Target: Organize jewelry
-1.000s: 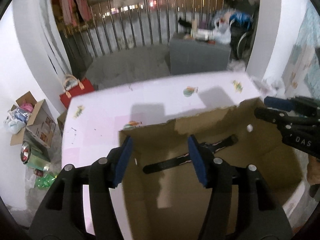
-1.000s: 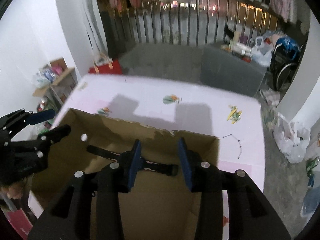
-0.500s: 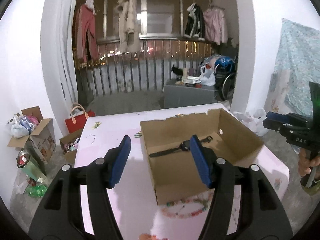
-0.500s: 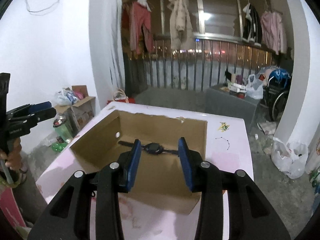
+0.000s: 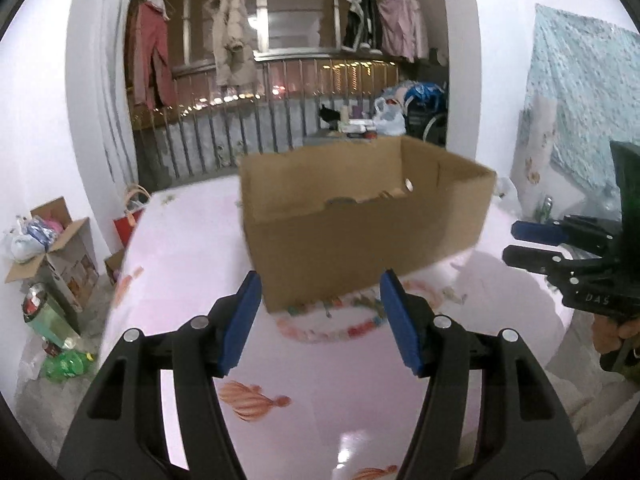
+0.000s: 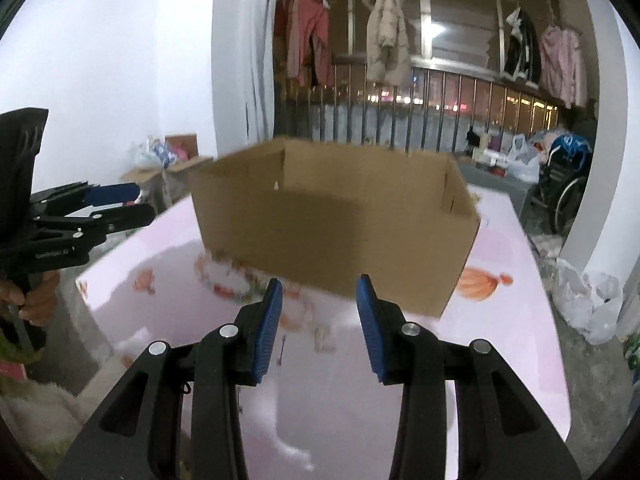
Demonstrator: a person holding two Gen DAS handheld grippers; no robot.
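We see the left gripper with its blue pads apart and nothing between them; the right gripper likewise stands parted and empty. Just past our fingertips at twelve o'clock a beaded necklace lies on the pink table, blurred, so its beads are hard to make out. Beyond it, also at twelve, the open cardboard box blocks the far tabletop. At three o'clock in the left view the other gripper hangs over the table's edge.
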